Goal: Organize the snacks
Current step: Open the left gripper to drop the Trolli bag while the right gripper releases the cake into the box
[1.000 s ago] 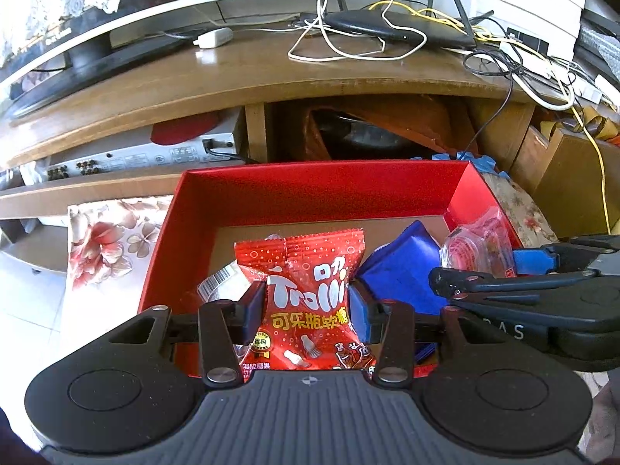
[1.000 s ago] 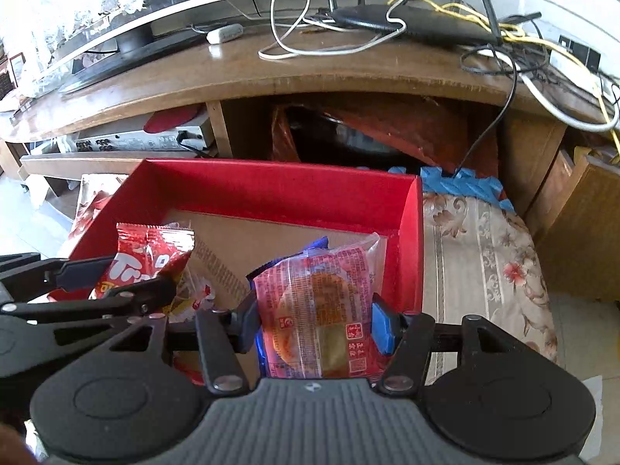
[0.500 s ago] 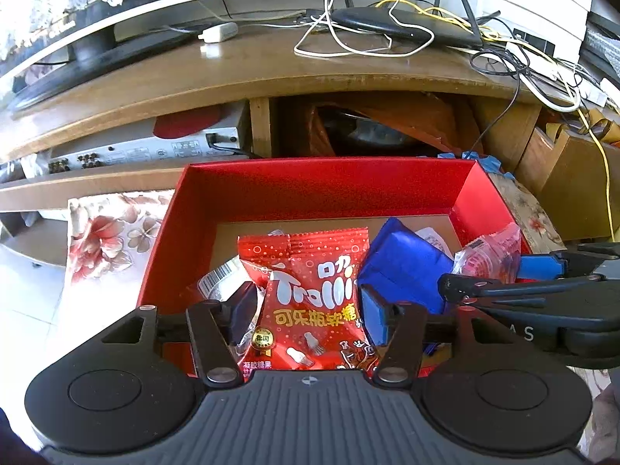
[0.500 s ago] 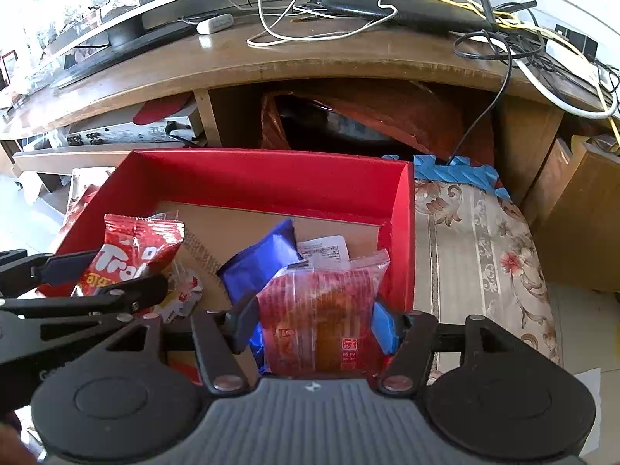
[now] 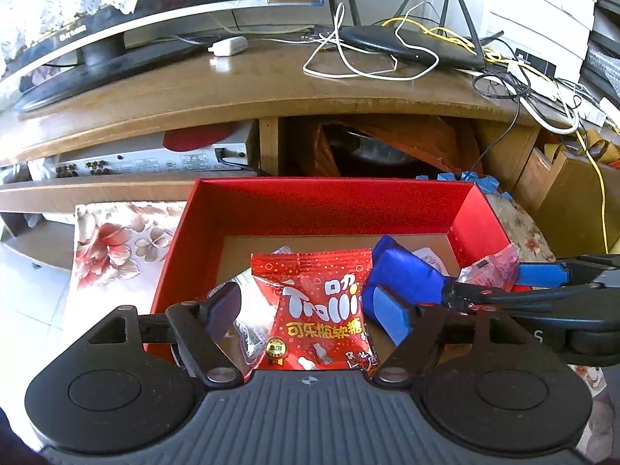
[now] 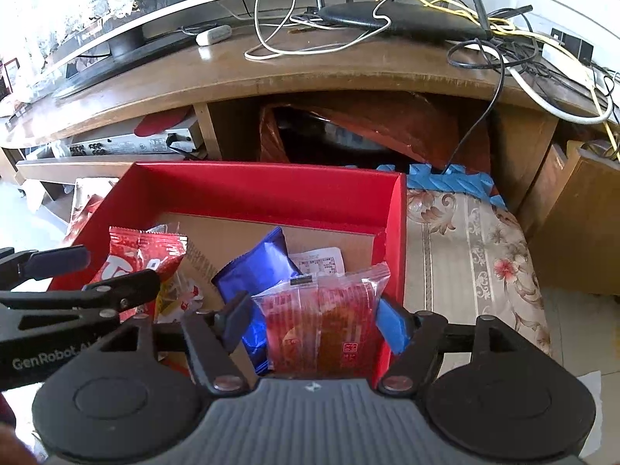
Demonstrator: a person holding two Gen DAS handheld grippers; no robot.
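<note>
Done: your Trolli packet (image 5: 321, 310), blue packet (image 6: 259, 271) and pastry packet (image 6: 329, 321) sit in the red box (image 5: 329, 201).
Left gripper (image 5: 306, 310): jaws opening, clear of Trolli packet.
Right gripper (image 6: 314, 317): jaws opening around pastry packet.
Left: none visible outside.

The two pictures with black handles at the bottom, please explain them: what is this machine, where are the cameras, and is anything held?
There is no robot. A person holds one two-finger tool in each hand, and a camera on each looks forward along its fingers. One picture is from the left tool, the other from the right tool. Both look down into a red box that stands on a flowered cloth before a wooden TV stand. In the box lie a red Trolli bag, a blue packet and a clear red-printed pastry pack. Both tools are opening: the bag and the pastry pack sit between the fingers, apparently released.
</note>
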